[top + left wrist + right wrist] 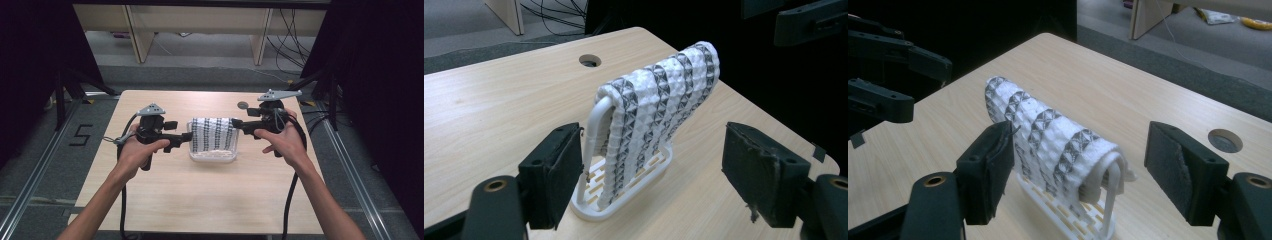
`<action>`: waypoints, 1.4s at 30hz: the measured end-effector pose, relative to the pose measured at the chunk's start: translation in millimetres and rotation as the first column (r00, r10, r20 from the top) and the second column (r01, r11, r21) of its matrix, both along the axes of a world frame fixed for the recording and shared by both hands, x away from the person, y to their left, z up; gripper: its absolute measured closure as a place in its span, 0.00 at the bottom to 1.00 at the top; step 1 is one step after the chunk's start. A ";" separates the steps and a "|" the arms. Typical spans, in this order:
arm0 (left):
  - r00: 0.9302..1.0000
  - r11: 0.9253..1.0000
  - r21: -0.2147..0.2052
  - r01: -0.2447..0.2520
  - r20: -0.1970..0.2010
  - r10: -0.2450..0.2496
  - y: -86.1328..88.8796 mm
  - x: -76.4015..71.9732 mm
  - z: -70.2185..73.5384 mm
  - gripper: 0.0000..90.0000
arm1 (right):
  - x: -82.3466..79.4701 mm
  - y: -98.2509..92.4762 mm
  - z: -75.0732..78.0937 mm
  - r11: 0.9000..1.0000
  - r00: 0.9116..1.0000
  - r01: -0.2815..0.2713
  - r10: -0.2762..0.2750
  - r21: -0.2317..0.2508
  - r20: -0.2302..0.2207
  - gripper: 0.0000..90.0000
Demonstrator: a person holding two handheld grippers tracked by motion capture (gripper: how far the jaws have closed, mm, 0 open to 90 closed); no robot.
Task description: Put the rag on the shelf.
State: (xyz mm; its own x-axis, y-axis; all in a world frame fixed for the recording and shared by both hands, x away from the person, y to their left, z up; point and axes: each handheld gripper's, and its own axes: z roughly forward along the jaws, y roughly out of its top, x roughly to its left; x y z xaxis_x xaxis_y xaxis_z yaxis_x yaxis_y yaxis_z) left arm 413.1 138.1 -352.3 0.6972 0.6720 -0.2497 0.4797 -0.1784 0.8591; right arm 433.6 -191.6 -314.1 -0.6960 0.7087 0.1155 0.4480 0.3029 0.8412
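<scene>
High view: towel (212, 134), both tools.

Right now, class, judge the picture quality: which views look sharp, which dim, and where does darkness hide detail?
High view: evenly lit on the table, soft overall, with black curtains swallowing both sides. Left gripper view: the towel is crisp, its near jaws slightly blurred, the background black. Right gripper view: dimmer and bluish; the towel stays readable on its white rack.
</scene>
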 end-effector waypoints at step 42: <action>0.995 0.993 0.077 0.086 0.043 -0.089 -7.5 -60.8 -29.4 0.26 | -40.3 -11.4 -28.4 0.998 0.998 -0.060 0.060 -0.007 0.024 0.31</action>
